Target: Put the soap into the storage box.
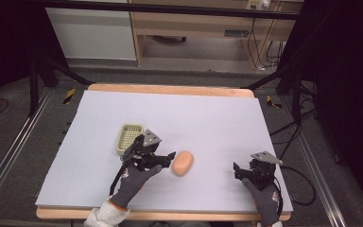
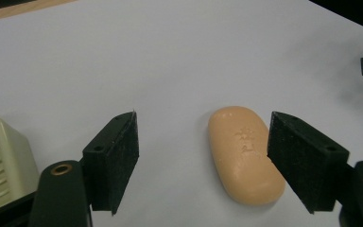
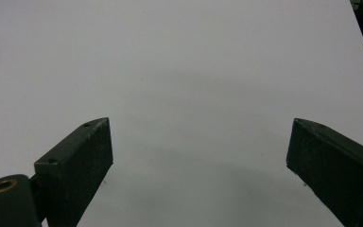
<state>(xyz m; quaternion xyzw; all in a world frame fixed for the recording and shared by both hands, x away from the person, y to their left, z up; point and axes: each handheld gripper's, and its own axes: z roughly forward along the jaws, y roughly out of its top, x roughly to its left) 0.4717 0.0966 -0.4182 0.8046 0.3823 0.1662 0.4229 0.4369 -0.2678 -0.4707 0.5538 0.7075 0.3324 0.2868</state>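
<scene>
1. Peach oval soap bar [image 2: 243, 153] lies on the pale lilac table sheet [image 1: 208, 118], between the left gripper [image 2: 202, 158]'s spread jaws, nearer one.
2. Right gripper [image 3: 199, 163], well right of soap: jaws wide, nothing between.
3. Cream slotted plastic dish [image 1: 129, 137] beyond the soap's left.

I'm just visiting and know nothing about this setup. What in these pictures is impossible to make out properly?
- Mark stamped on the soap: too faint to read in the left gripper view; blurred in the high view.
- Soap dish: cut off by the left edge there; in the high view the left tool covers part of it.
- Whether the right jaw touches the soap: cannot tell.
- Right tool: small and dark in the high view.
</scene>
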